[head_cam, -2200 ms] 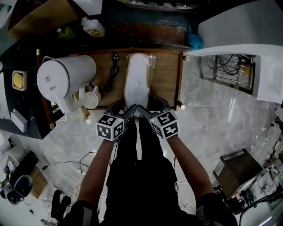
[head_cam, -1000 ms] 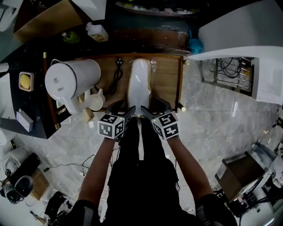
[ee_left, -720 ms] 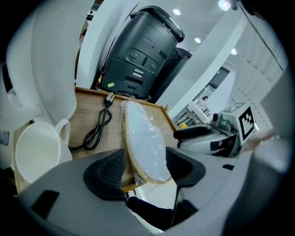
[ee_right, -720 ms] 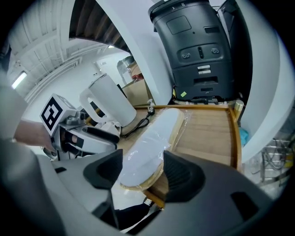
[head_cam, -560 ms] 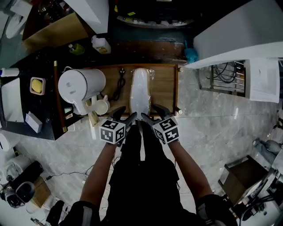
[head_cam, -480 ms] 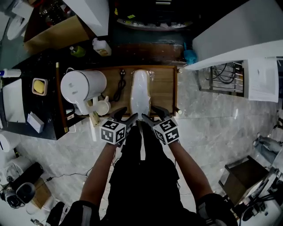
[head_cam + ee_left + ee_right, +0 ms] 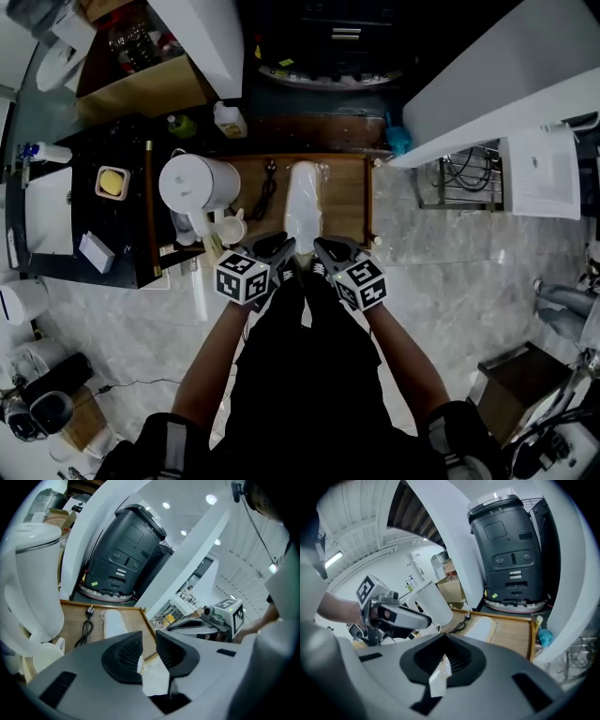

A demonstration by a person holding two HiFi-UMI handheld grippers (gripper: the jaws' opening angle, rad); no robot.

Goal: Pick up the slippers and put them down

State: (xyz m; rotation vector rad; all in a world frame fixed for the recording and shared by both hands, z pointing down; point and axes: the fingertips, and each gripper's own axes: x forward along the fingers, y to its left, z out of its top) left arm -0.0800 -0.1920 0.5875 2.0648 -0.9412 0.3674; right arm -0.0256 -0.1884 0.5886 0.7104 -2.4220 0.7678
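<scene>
Both my grippers have risen clear of the wooden table (image 7: 347, 197) since a second ago. My left gripper (image 7: 149, 639) has just been closing; its fingers stand narrowly apart, with a white scrap (image 7: 154, 679) in the gap. The plastic-wrapped slippers (image 7: 302, 199) lie on the table, ahead of and below both sets of fingertips. My right gripper (image 7: 444, 641) has just closed, fingers together, a pale sliver (image 7: 439, 679) showing between them.
</scene>
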